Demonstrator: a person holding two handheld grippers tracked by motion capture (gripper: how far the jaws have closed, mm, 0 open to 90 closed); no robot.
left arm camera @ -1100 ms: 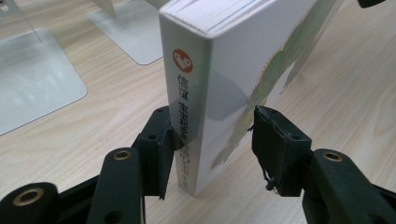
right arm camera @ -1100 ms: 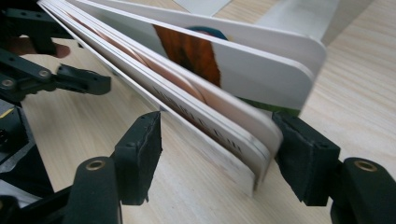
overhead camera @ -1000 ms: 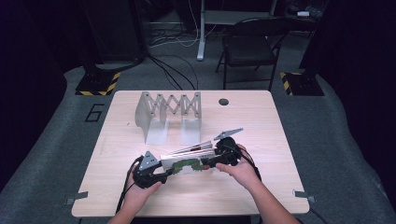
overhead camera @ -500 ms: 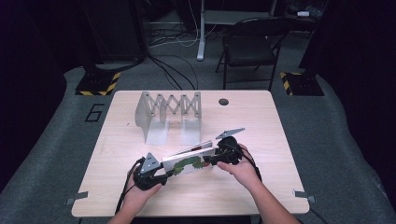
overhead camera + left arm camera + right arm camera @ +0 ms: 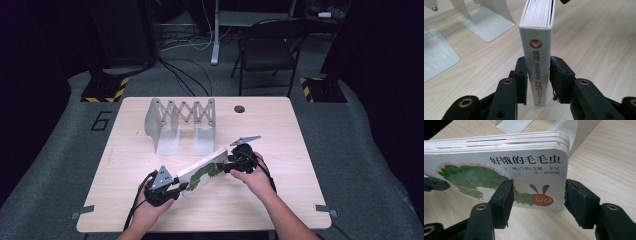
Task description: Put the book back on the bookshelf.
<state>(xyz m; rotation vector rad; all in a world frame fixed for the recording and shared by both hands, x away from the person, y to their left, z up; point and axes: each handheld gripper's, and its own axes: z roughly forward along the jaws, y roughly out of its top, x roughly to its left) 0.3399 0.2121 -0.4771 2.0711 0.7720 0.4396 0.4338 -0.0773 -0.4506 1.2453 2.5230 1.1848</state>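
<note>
A white board book (image 5: 202, 172) with a green caterpillar on its cover (image 5: 499, 170) stands on its long edge near the table's front, cover towards the person. My left gripper (image 5: 181, 189) is at its spine end. Its jaws have just been closing, and its pads (image 5: 522, 77) press both sides of the spine (image 5: 537, 50). My right gripper (image 5: 225, 167) is at the book's other end. Its jaws have just been opening and stand apart (image 5: 537, 195). One finger (image 5: 504, 195) lies in front of the cover and the other sits just past the book's edge.
A grey metal expanding book rack (image 5: 180, 117) stands on the wooden table (image 5: 280, 150) behind the book, its base plates close by (image 5: 486, 22). A small dark round spot (image 5: 239, 108) sits at the back. A folding chair (image 5: 265, 50) stands beyond the table.
Both hands and the book stay in nearly the same spot near the table's front. No other shift can be made out.
</note>
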